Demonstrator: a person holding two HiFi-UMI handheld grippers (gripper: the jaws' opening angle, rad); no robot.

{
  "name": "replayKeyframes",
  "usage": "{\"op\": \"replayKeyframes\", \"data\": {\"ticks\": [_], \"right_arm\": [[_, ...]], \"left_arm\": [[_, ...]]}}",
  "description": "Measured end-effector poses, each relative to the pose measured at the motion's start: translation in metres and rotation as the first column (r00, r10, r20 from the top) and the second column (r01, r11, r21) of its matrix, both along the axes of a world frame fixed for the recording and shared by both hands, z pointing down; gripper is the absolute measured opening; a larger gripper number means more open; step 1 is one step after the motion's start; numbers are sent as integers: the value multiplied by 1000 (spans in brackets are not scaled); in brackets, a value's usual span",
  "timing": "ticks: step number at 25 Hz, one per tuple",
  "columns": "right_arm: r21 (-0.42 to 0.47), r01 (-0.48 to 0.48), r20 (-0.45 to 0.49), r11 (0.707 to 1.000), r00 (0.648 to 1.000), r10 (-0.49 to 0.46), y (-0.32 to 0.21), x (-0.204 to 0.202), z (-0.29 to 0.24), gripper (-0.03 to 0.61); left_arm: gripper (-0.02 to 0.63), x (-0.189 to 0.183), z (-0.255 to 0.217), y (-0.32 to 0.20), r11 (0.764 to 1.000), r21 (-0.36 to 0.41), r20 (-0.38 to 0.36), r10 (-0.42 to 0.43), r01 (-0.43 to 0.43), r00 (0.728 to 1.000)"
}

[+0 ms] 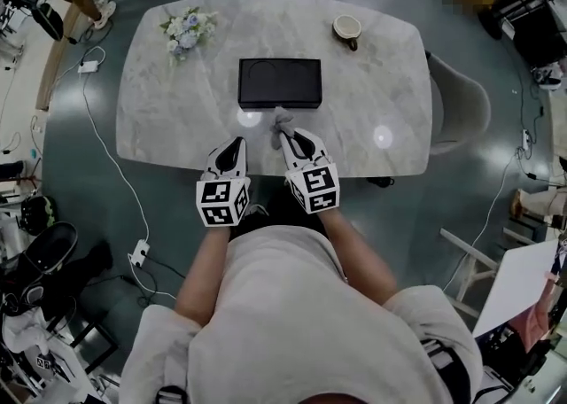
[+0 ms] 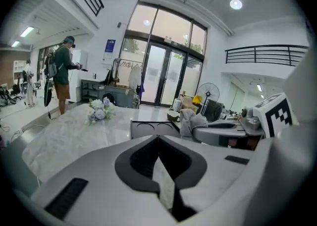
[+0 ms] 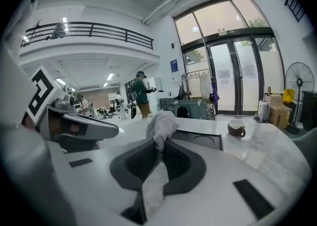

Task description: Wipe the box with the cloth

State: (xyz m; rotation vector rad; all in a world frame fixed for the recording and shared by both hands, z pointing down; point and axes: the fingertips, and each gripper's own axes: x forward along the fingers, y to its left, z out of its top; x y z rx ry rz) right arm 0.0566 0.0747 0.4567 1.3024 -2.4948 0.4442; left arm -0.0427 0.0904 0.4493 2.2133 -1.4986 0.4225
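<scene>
Grip first: the right tool (image 3: 159, 143) has its jaws pressed together on a grey cloth (image 3: 162, 123), which bunches up out of the tips and hangs free of any surface. The left tool (image 2: 157, 138) has its jaws together too, with nothing between them, and hovers just beside the right one over the near edge of the tabletop (image 1: 177, 119).

Just beyond the cloth lies the black box (image 1: 279, 83), flat near the middle of the tabletop, with two round recesses in its top face. The cloth is near its front edge but does not touch it in any view.

As I judge it, the cloth is in hand and brought up to the box, while the wiping itself is not yet begun; all of the box's top and sides are left to do.

Counted: two tools, one cloth, one box. Further out, one small bunch of flowers (image 1: 184, 32) at the far left of the tabletop and one cup (image 1: 346, 29) at the far right.
</scene>
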Motion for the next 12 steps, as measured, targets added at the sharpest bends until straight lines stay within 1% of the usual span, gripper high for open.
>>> {"op": "replayKeyframes", "data": {"ticks": [4,8,10,12], "right_arm": [[13,-31,-6,999,1000,31,34,-12,-4,51],[28,-84,-31,996,996,85,45,-28,-6,51],[45,-104,-41,994,994,106,51,-32,-14,51],[75,-118,-49,990,991,121,60,-23,-28,51]], "left_arm": [[25,-32,-12,30,998,36,11,-46,45,999],[25,-57,-15,41,998,61,-12,-31,32,999],[25,-63,-22,43,996,82,-24,-21,23,999],[25,-56,-36,49,993,117,-29,-9,13,1000]]}}
